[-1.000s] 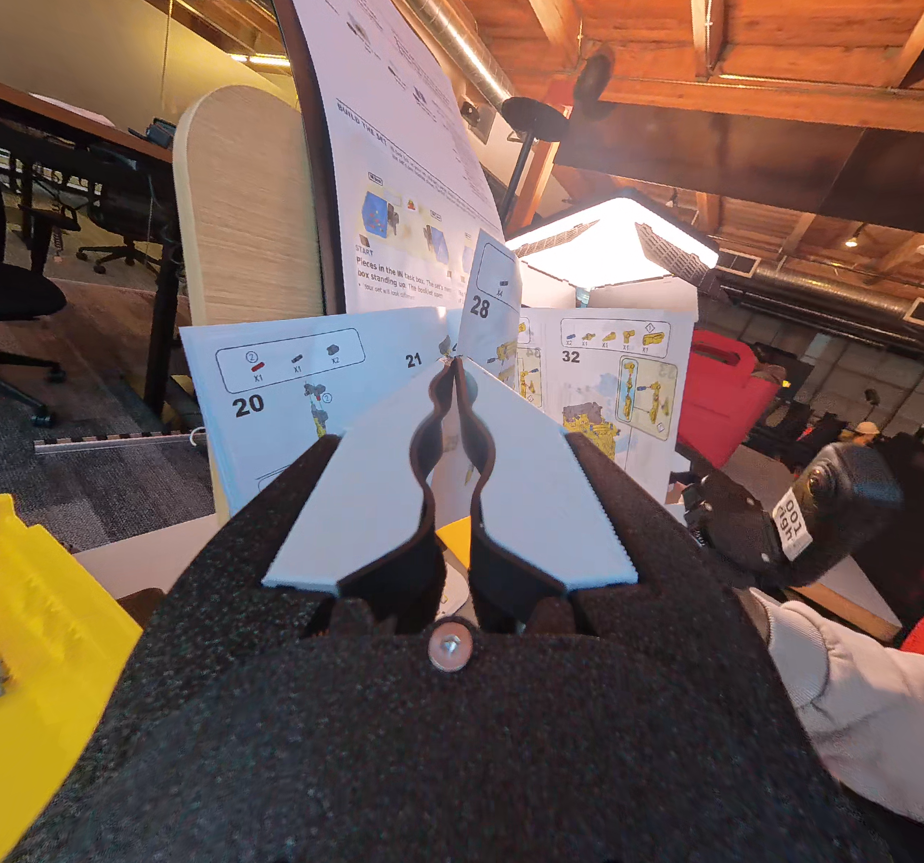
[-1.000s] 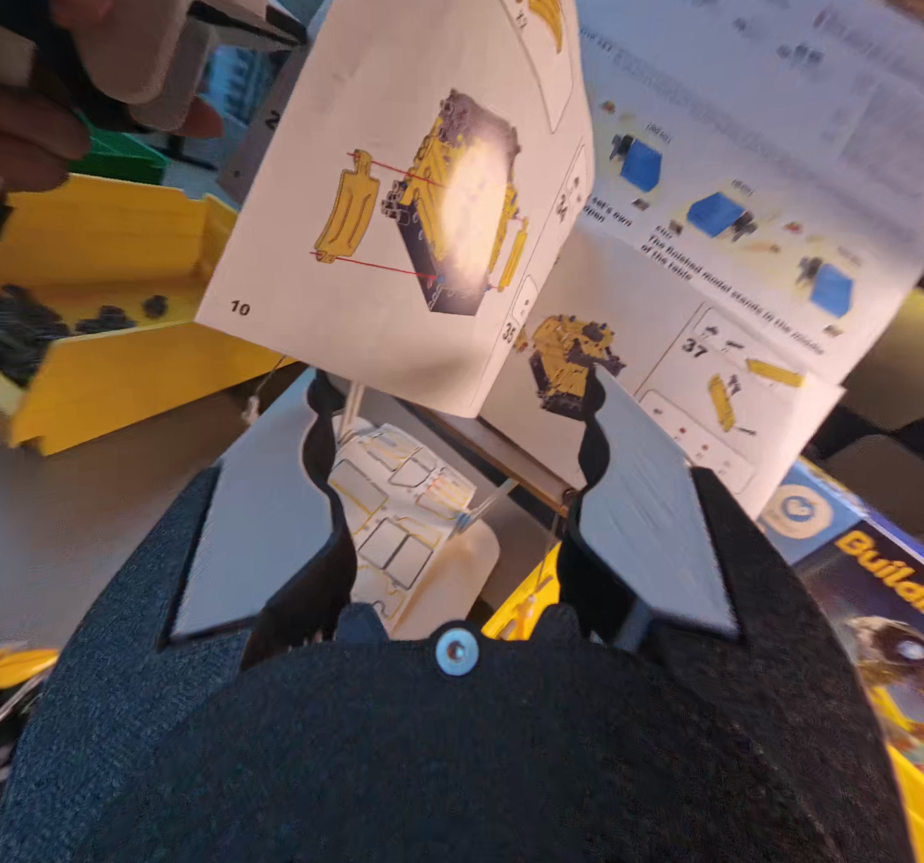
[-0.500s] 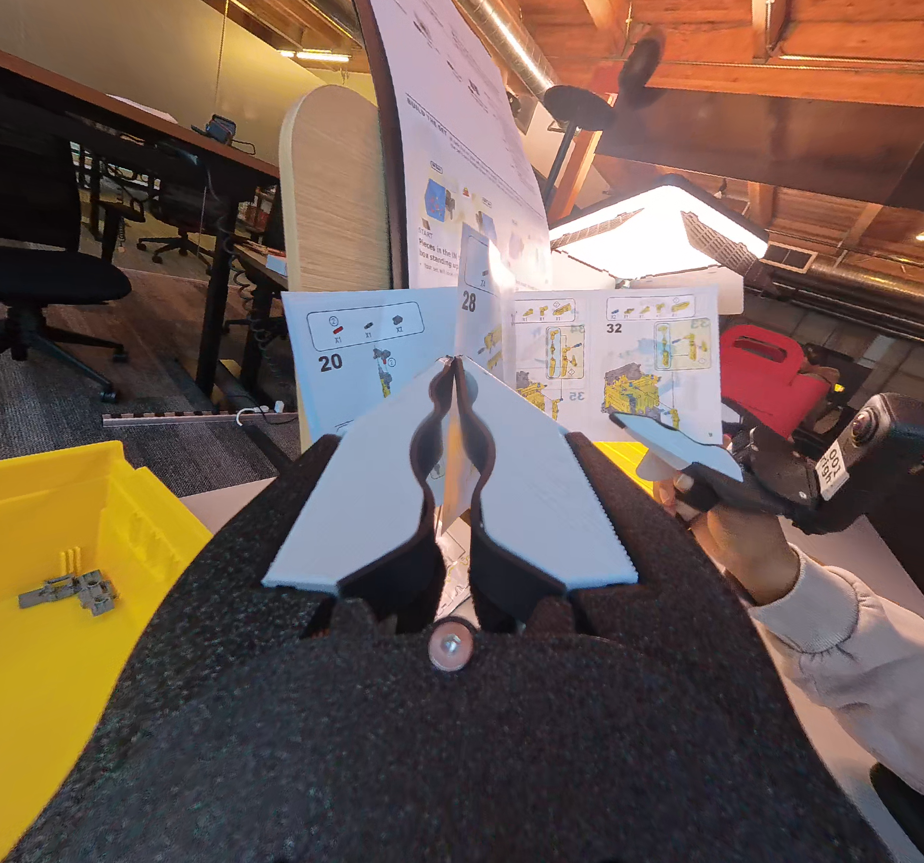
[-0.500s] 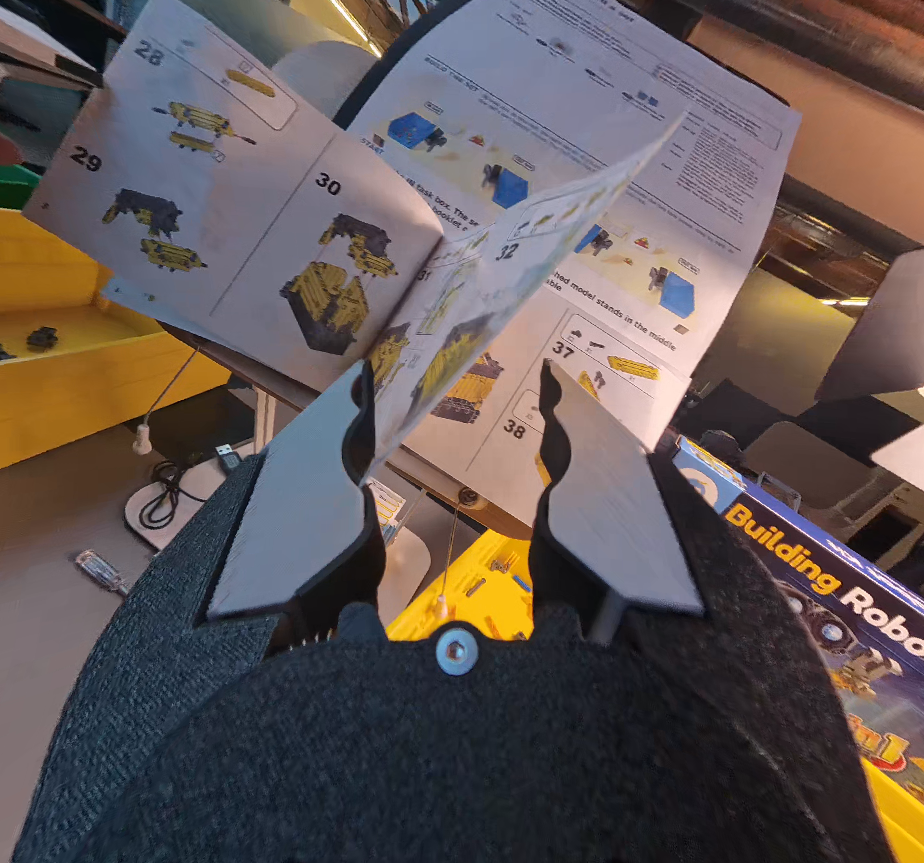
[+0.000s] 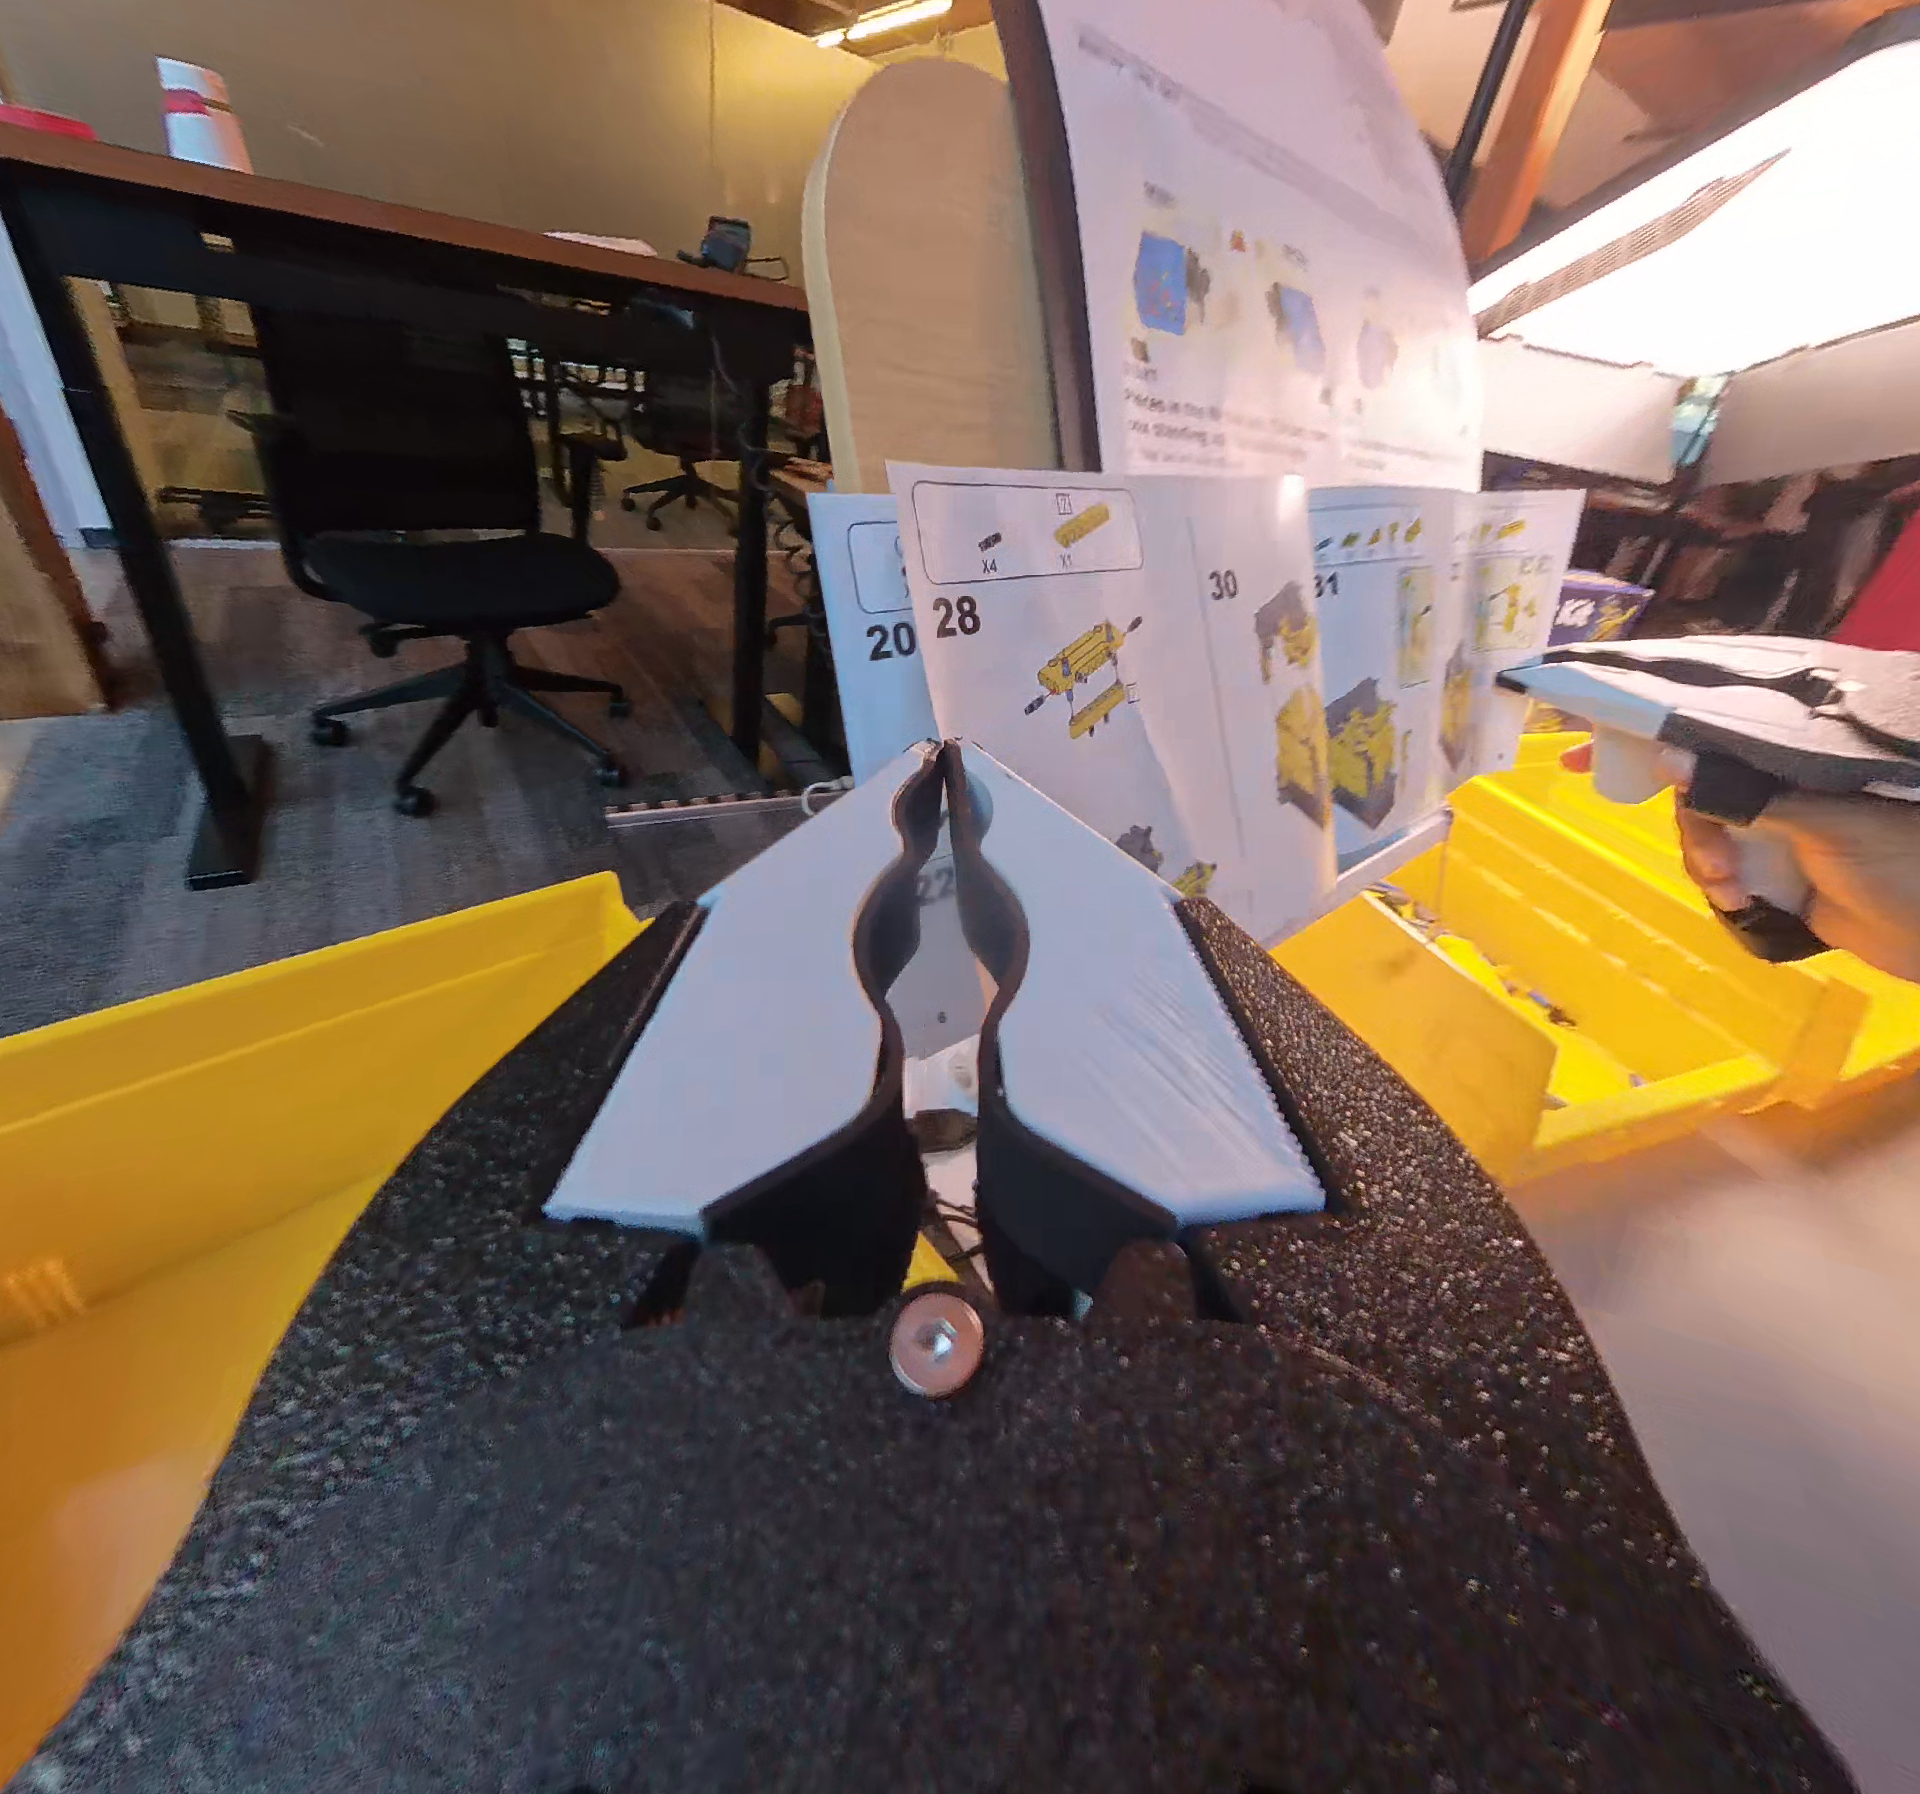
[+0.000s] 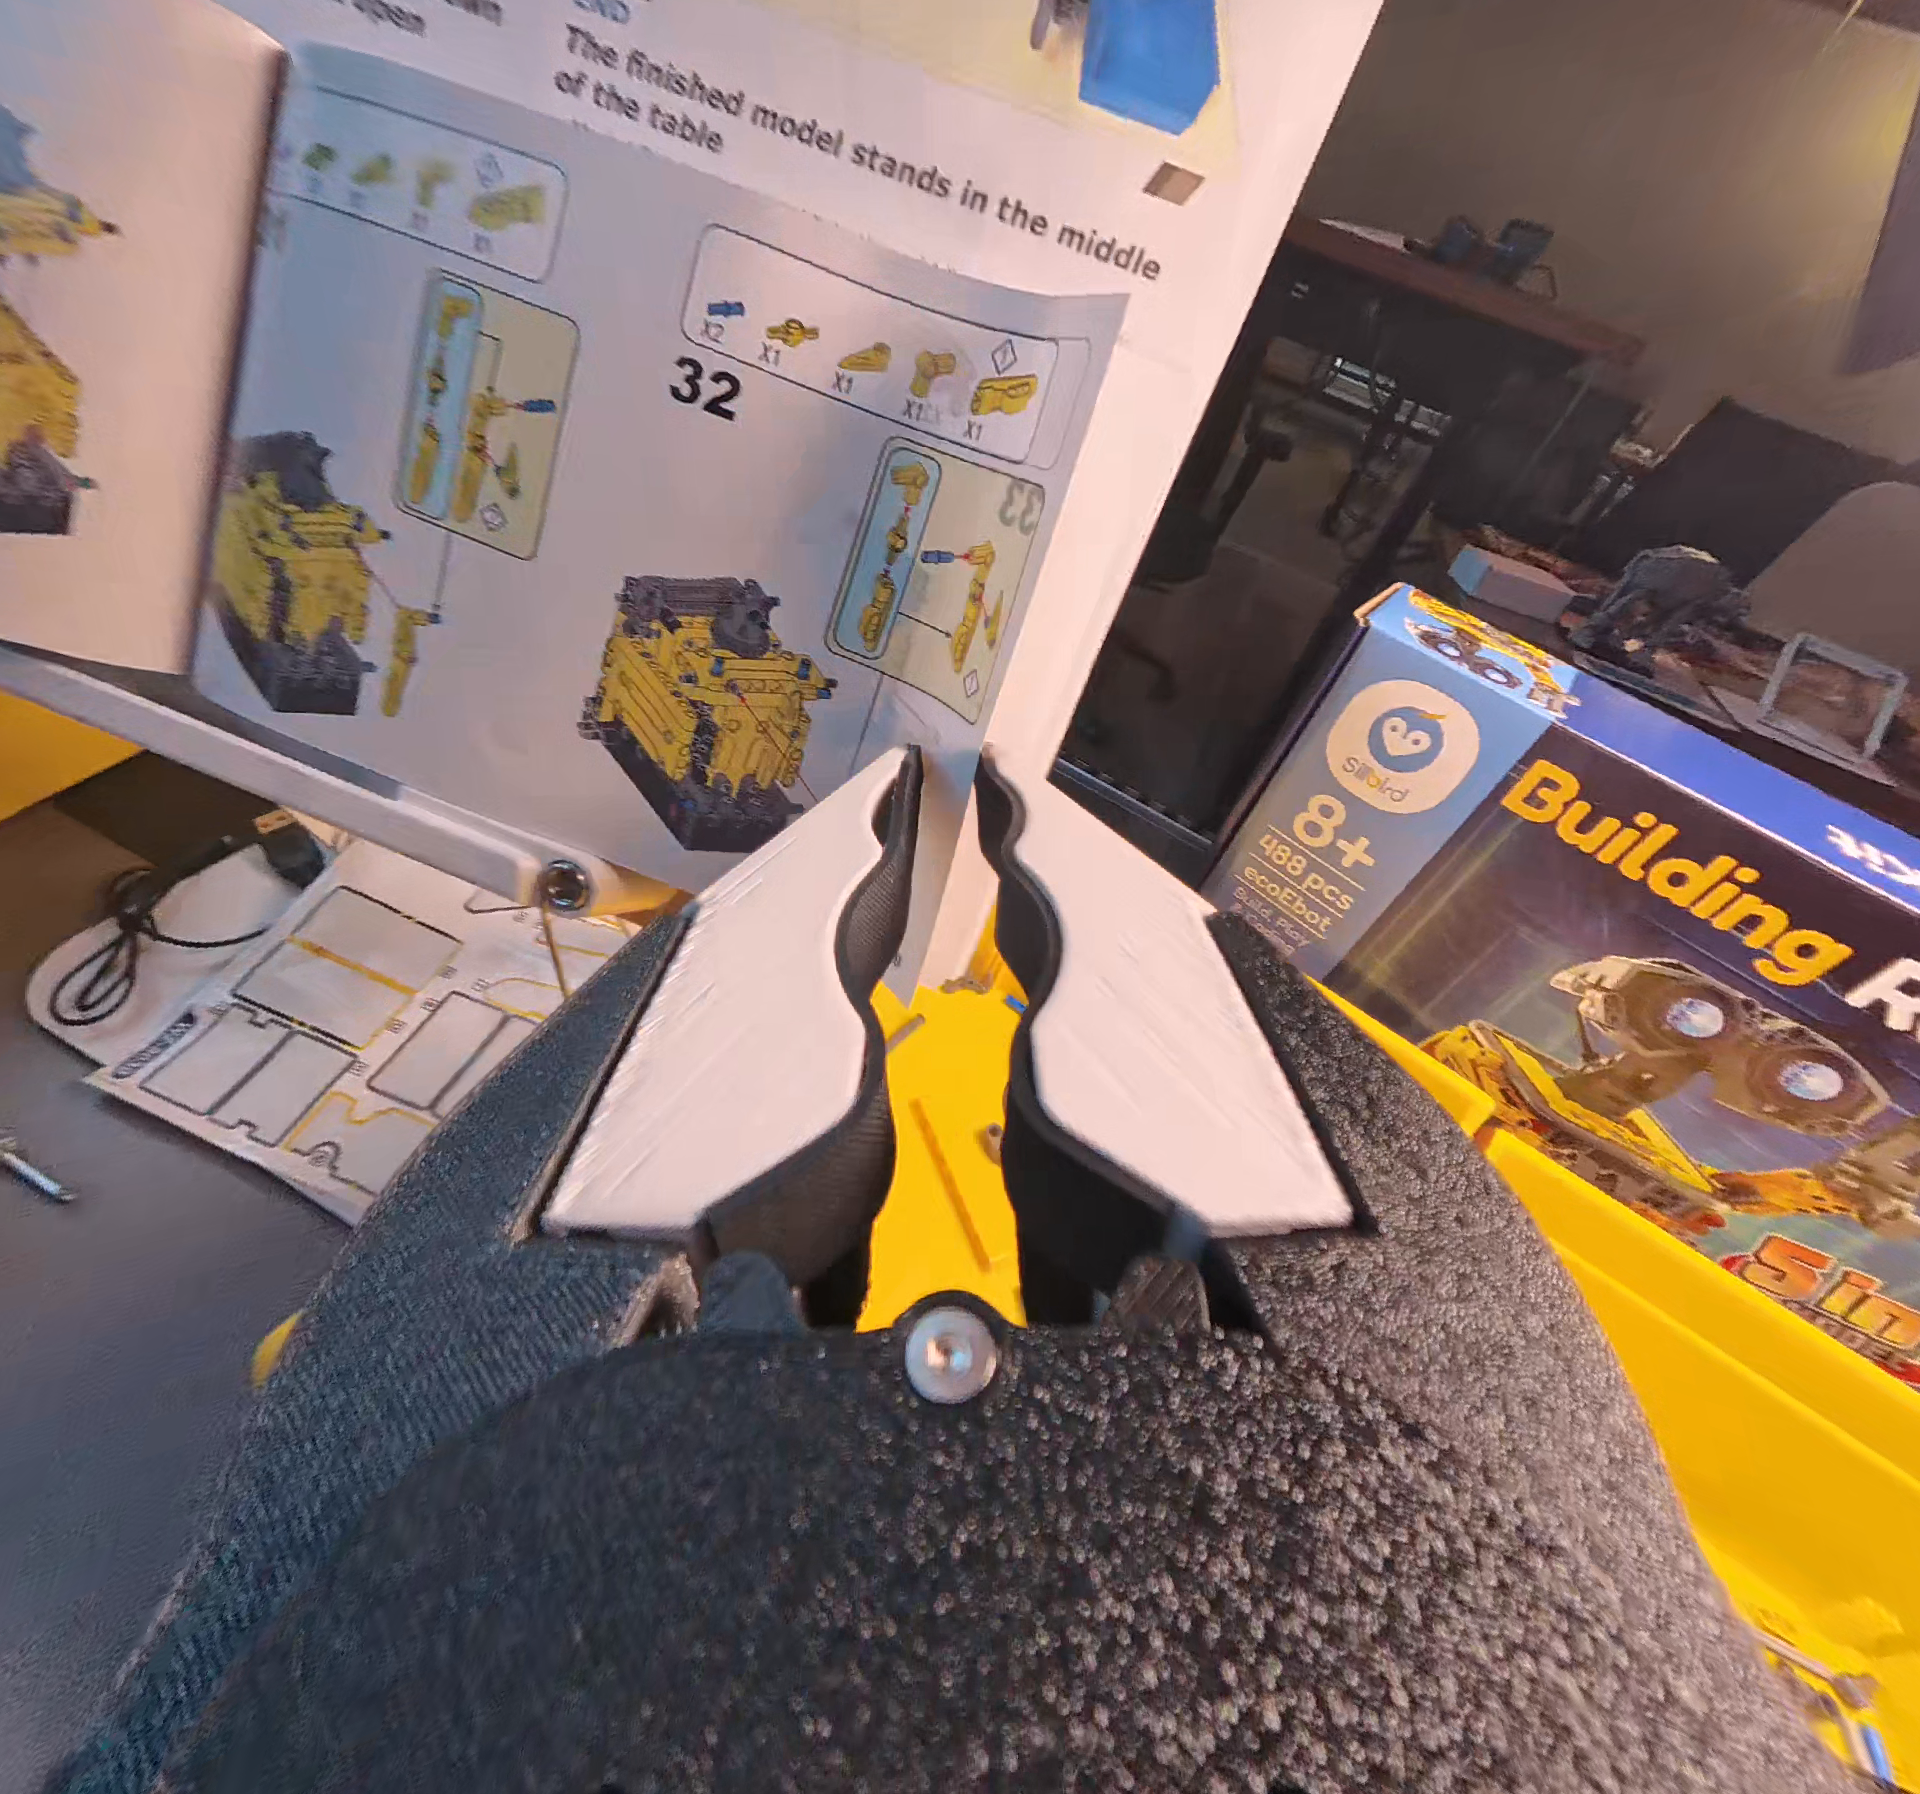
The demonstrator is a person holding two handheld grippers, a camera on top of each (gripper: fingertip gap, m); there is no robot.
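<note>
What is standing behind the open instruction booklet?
Behind the instruction booklet stands a large printed sheet on a dark-edged board, rising above it. The sheet's lower part is covered by the booklet. The right gripper has its jaws around the page's lower corner.

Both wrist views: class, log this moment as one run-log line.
left claw: shut on booklet page | right claw: slightly open around page corner | yellow bin below
</note>
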